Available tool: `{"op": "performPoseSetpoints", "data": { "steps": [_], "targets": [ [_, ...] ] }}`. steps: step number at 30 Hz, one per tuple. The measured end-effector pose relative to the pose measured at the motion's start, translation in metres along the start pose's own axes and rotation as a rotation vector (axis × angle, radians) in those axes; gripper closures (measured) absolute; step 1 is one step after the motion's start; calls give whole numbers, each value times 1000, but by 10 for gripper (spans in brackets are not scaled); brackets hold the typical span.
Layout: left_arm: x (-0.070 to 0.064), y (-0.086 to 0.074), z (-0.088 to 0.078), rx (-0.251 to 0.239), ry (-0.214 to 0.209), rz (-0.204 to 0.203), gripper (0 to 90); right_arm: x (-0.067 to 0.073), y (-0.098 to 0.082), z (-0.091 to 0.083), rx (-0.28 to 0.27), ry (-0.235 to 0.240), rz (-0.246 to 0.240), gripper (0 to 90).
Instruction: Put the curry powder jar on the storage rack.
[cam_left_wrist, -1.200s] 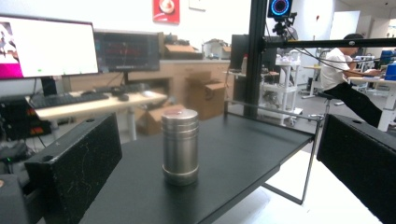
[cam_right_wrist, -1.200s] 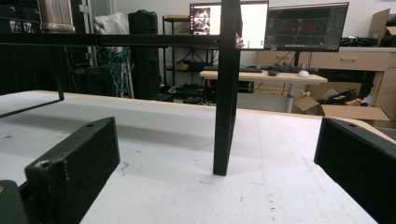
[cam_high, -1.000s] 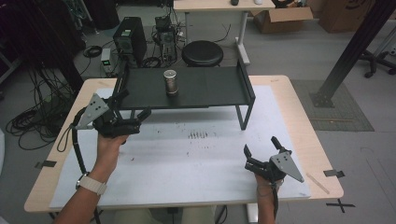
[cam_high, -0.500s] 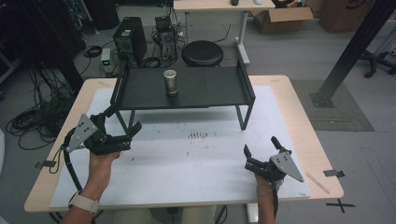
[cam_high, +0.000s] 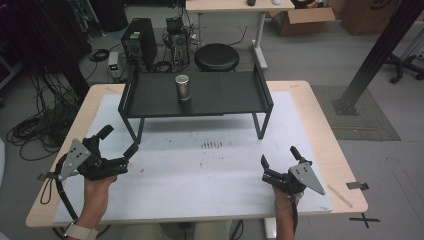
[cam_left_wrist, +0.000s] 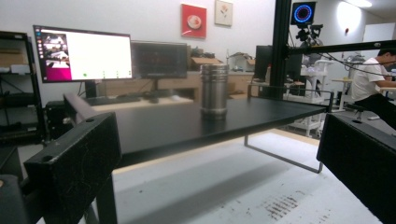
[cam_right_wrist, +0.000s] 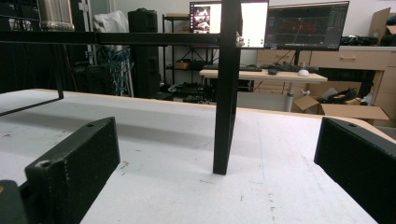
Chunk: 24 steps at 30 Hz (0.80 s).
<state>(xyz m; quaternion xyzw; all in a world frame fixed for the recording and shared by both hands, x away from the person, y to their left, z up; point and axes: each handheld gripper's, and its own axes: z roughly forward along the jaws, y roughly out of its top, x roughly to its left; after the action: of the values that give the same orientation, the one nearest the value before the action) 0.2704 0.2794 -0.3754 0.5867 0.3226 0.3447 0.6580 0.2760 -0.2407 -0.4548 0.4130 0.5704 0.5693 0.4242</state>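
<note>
A steel cup (cam_high: 182, 87) stands upright left of centre on a black raised shelf (cam_high: 225, 97) at the back of the table. My left gripper (cam_high: 119, 140) hovers open over the table's front left, well short of the shelf's left leg and pointing toward it. In the left gripper view its jaws stand wide apart, with the steel cup (cam_left_wrist: 214, 88) on the shelf (cam_left_wrist: 177, 123) beyond them. At the front right my right gripper (cam_high: 279, 156) rests open on the mat. In the right gripper view the shelf's leg (cam_right_wrist: 226, 93) stands ahead and the cup (cam_right_wrist: 55, 14) is at the upper left.
A white mat (cam_high: 210, 170) covers most of the wooden table (cam_high: 320, 125). Behind the table are a black stool (cam_high: 216, 56), a computer tower (cam_high: 139, 37) and cables (cam_high: 35, 130) on the floor. A black post (cam_high: 372, 60) slants at the right.
My left gripper has drawn back from the shelf's left front corner toward the front left of the table, still open. The right gripper and the cup have stayed put.
</note>
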Motion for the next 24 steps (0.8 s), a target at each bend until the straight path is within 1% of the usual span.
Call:
{"op": "performPoseSetpoints", "data": {
  "steps": [5, 9, 12, 17, 24],
  "targets": [
    [5, -6, -6, 4, 16, -9, 3, 0, 0, 0, 0, 0, 0, 0],
    [10, -13, -11, 19, 29, -22, 2, 0, 0, 0, 1, 0, 0, 0],
    [13, -20, -16, 29, 52, -27, 3, 0, 0, 0, 2, 0, 0, 0],
    [17, -29, -22, 33, 71, -45, 3, 0, 0, 0, 5, 0, 1, 0],
    [23, -38, -28, 48, 98, -45, 3, 0, 0, 0, 5, 0, 0, 0]
  ]
}}
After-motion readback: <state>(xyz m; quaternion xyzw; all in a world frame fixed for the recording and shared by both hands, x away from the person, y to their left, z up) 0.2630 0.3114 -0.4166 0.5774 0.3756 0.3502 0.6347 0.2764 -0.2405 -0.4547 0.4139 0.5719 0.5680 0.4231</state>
